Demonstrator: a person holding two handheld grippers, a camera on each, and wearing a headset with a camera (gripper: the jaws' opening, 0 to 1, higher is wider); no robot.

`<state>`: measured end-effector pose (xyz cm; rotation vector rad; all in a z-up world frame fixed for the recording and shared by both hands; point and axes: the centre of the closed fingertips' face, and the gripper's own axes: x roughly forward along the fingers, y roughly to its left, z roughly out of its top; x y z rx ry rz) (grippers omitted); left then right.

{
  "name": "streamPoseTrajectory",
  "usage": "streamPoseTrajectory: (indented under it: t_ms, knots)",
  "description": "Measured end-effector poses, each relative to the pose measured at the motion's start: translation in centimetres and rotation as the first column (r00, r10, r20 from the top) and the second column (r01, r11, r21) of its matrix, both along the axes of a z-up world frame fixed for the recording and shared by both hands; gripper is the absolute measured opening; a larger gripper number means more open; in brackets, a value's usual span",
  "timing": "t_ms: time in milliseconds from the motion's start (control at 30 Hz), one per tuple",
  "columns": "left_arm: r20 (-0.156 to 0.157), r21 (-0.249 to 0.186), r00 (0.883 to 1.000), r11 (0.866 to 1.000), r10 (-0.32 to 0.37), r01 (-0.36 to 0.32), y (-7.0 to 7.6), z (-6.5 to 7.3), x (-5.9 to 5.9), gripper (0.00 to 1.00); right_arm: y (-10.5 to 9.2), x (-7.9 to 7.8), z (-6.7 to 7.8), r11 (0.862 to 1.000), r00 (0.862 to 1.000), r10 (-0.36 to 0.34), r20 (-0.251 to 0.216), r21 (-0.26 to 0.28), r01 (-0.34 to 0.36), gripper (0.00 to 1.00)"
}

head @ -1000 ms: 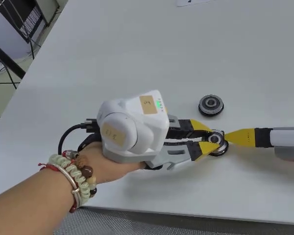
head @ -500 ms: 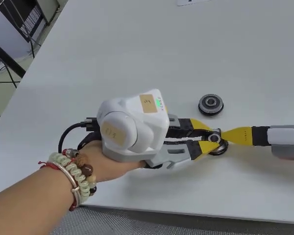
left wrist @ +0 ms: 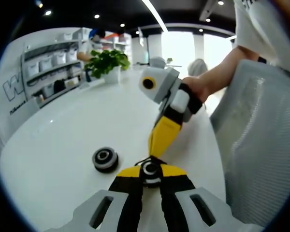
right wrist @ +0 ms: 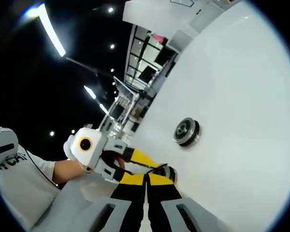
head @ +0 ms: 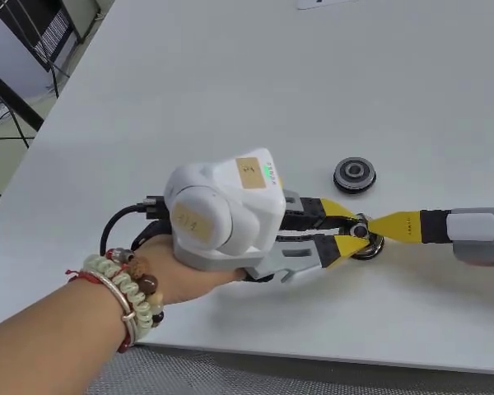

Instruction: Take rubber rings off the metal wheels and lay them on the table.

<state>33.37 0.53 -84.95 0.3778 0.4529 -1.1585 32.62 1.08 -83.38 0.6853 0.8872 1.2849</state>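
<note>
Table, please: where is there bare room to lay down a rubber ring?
Table is bare beyond the loose wheel and along the near edge by the right gripper. Crowded where it meets the left gripper at the clamped wheel.

Lighting over the white table (head: 230, 74) is bright and even, and the head view is sharp. The loose metal wheel (head: 355, 177) on the table casts only a short, soft shadow. Above the table, ceiling strip lights (left wrist: 153, 13) flare white. The window (left wrist: 181, 46) beyond its far end is blown out. Both gripper views bow heavily toward their edges.
</note>
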Motion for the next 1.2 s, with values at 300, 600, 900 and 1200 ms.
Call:
streamPoseTrajectory:
  t_ms: [300,600,900,1200]
  knots:
    - [0.003,0.002,1.0,1.0,0.0,0.0,-0.1,0.0,0.0,0.13,0.1,-0.2,0.7,0.999,1.0,0.004,-0.01,0.036,-0.003,0.0]
    - [-0.01,0.011,1.0,1.0,0.024,-0.024,-0.2,0.0,0.1,0.14,-0.6,0.3,-0.6,0.999,0.999,-0.039,-0.027,-0.003,0.039,0.0]
    - [-0.086,0.03,0.995,0.998,0.055,-0.053,-0.3,0.2,0.0,0.17,-0.7,0.2,-0.8,0.999,0.999,-0.032,-0.009,-0.037,0.031,0.0]
    - [-0.036,0.005,0.999,1.0,0.018,-0.018,-0.6,2.3,-0.2,0.21,-1.0,0.2,-0.5,0.998,0.999,-0.035,0.004,-0.057,0.035,0.0]
